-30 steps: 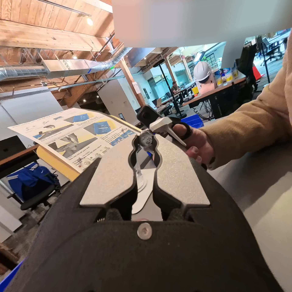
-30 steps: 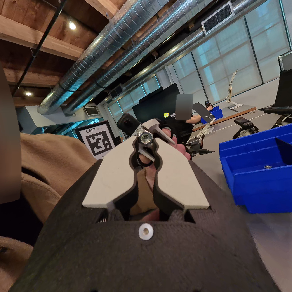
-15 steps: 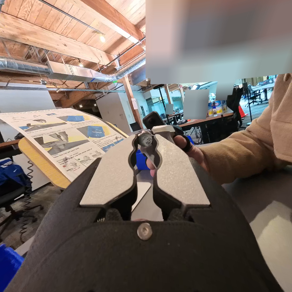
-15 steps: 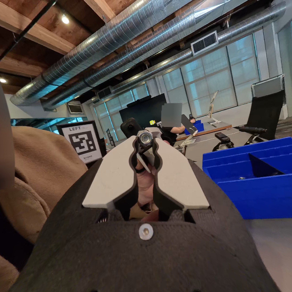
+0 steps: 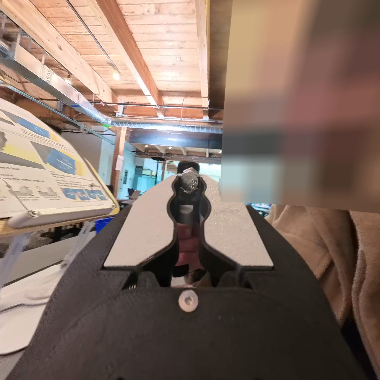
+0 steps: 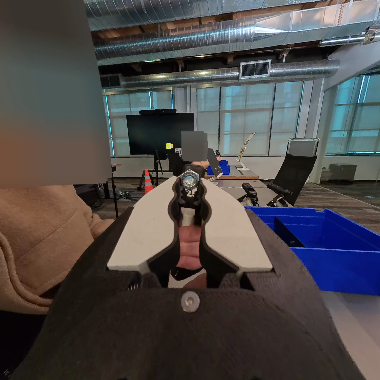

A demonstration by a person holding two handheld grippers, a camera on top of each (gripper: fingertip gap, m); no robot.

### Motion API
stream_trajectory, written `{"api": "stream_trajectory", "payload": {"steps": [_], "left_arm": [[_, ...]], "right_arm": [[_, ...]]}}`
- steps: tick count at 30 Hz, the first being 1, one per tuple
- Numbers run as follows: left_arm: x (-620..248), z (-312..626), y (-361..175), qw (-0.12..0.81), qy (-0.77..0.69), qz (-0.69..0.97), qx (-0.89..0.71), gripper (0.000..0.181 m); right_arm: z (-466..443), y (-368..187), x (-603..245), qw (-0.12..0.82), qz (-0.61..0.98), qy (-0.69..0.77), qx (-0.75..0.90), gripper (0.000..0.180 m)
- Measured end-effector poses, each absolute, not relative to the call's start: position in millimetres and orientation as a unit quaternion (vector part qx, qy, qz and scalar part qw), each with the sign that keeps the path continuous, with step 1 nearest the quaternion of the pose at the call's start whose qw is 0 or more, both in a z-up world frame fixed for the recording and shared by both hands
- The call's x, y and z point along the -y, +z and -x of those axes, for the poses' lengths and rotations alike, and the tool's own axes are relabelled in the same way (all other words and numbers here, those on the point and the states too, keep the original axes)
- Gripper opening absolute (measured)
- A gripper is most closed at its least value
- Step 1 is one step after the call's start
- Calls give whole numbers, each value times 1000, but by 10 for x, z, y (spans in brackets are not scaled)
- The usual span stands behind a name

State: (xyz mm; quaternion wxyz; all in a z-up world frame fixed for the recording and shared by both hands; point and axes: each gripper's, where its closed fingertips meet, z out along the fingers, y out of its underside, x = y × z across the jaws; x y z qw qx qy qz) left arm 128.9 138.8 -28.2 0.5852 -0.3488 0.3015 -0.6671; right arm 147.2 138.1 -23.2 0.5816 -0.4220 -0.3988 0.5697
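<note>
The left hand-held gripper point(image 5: 188, 184) has its fingers drawn close, pinching a grey bolt head point(image 5: 188, 183) at the tips; the bolt points straight away toward the other tool. Seen between the fingers lower down is a hand point(image 5: 188, 244) on that other tool's grey handle. At 9 o'clock of the left gripper stands a tilted instruction sheet point(image 5: 37, 176) on a yellow-edged board, its clear stand resting on the grey table point(image 5: 30, 259). At 3 o'clock is a tan sleeve point(image 5: 320, 267). Wooden ceiling beams point(image 5: 131, 47) fill 12 o'clock. The right hand-held gripper point(image 6: 189, 181) is likewise narrowed, its tips clamped on a silver hex nut point(image 6: 189, 180) with the bolt's end showing in its bore; nut and bolt meet between the two facing tools. A hand point(image 6: 189, 248) shows through the gap behind it. At 3 to 4 o'clock of the right gripper sits a blue bin point(image 6: 339, 259) with a divider, on the table point(image 6: 353, 329) just beside the gripper body. At 9 o'clock is the tan sleeve point(image 6: 41, 236). Farther off at 12 o'clock stand a dark screen point(image 6: 156, 133) and an orange cone point(image 6: 147, 182); at 2 o'clock, a black chair point(image 6: 294, 176). Silver ducts point(image 6: 185, 39) run overhead.
</note>
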Motion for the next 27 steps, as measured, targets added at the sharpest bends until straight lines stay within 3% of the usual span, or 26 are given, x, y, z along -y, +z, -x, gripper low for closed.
{"api": "stream_trajectory", "payload": {"steps": [8, 27], "left_arm": [[-1384, -1310, -316, 533, -726, 335, -276, 17], [-1394, -1308, -348, 535, -716, 343, -290, 17]], "right_arm": [[-1477, -241, -1358, 613, 418, 493, 454, 17], [-1467, -280, -1362, 612, 427, 460, 481, 17]]}}
